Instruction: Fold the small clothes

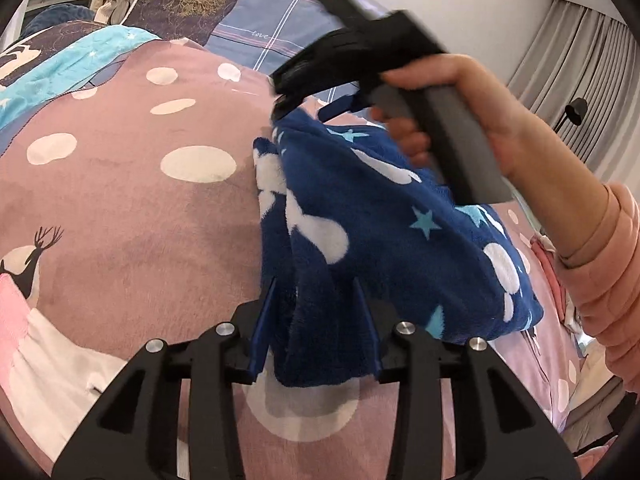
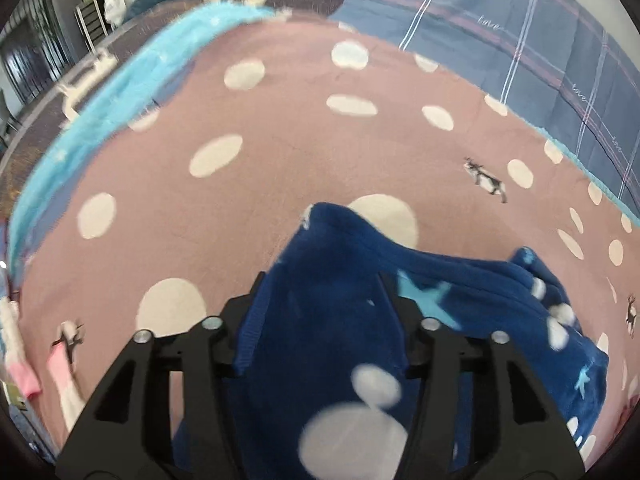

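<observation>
Left-wrist view: the left gripper (image 1: 316, 320) has its jaws closed on a bunched edge of the navy fleece garment (image 1: 384, 232), patterned with white blobs and pale-blue stars, which hangs raised above the pink dotted blanket (image 1: 132, 208) at centre frame and stretches toward 1 o'clock. There the right gripper (image 1: 280, 110), held in the person's right hand (image 1: 448, 116), pinches the garment's far corner. Right-wrist view: the right gripper's jaws are clamped on a thick fold of the same garment, whose remainder drapes toward 4 o'clock over the blanket, with a blue plaid quilt (image 2: 520, 40) at 1 o'clock.
</observation>
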Tool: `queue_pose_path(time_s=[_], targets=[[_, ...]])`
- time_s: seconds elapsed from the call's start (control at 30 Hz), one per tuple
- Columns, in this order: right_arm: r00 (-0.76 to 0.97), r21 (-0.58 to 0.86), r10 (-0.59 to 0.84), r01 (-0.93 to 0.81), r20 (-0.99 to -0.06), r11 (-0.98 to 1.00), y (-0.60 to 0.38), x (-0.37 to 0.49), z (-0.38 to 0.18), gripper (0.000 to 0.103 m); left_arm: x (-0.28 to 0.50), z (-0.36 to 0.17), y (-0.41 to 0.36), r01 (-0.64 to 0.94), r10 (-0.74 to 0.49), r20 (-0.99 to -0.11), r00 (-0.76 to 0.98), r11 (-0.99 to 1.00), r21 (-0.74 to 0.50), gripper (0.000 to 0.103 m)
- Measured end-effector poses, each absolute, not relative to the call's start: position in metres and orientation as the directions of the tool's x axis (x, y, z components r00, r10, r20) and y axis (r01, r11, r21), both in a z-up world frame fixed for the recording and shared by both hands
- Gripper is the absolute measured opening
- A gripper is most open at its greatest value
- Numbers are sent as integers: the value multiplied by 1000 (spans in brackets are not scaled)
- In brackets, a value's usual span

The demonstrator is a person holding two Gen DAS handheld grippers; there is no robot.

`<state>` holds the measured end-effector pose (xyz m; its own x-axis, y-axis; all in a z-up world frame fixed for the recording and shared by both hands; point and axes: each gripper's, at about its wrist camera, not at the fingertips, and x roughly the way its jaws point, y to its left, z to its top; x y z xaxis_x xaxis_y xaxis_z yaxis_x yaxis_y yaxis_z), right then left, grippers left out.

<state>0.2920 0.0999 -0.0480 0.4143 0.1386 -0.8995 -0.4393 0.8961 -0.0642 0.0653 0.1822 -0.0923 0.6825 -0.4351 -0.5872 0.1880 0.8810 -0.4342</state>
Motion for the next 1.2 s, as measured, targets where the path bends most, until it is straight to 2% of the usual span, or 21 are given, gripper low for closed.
queue_pose_path(time_s=[0.07,0.13,0.17,0.27,0.33,0.4,0.43,0.5,0.53,0.57,0.67,0.83,0.9,1.0,1.07,1.1,1.13,1.2], targets=[[406,-109,84,-430,-910,896,112,300,-62,57,65,-90,185,203,-449,-568,690,873,-443,10],[421,-138,55,-415,-906,899,119,307,-70,12,55,-82,189,237,-472,-527,707,860,-453,6],[435,-135,58,-400,-899,907,120,308,-69,7,50,-78,189,247,-469,-518,715,863,-440,6],[501,-29,189,-396,-844,918,118,298,-40,7,37,-78,186,261,-445,-537,716,885,-385,6],[523,-54,224,-463,-823,884,128,288,-29,7,43,-92,187,225,-425,-589,687,896,-384,7],[520,-104,200,-497,-831,861,138,290,-39,8,49,-100,190,203,-446,-606,658,881,-428,8],[478,-120,158,-500,-864,857,141,299,-59,10,49,-98,192,204,-450,-598,664,878,-434,8],[382,-123,81,-478,-920,870,137,314,-99,17,45,-94,191,201,-430,-597,678,889,-412,20],[401,-94,116,-467,-909,879,131,313,-100,18,44,-95,190,200,-422,-602,678,894,-401,24],[416,-66,150,-461,-897,885,126,311,-96,22,43,-96,190,196,-415,-609,676,898,-395,30],[445,19,254,-467,-859,884,105,296,-63,42,40,-94,193,183,-405,-608,683,900,-395,31],[579,55,335,-446,-744,894,18,238,2,44,31,-70,193,216,-432,-530,729,881,-421,31],[614,68,322,-400,-720,914,-23,222,9,43,34,-58,181,262,-454,-508,732,876,-406,31],[671,69,208,-228,-711,971,-111,209,-4,43,46,-54,157,304,-479,-517,709,870,-389,32],[639,52,66,-40,-766,998,-172,212,-35,42,61,-69,135,325,-485,-571,662,873,-364,35],[589,-28,-75,88,-805,996,-206,215,-62,40,68,-78,126,313,-456,-613,645,890,-333,34],[578,-30,-86,106,-811,994,-225,215,-80,40,69,-87,114,312,-422,-636,646,907,-285,34],[629,81,28,56,-777,995,-252,205,-93,40,63,-84,107,316,-391,-636,666,920,-234,35]])
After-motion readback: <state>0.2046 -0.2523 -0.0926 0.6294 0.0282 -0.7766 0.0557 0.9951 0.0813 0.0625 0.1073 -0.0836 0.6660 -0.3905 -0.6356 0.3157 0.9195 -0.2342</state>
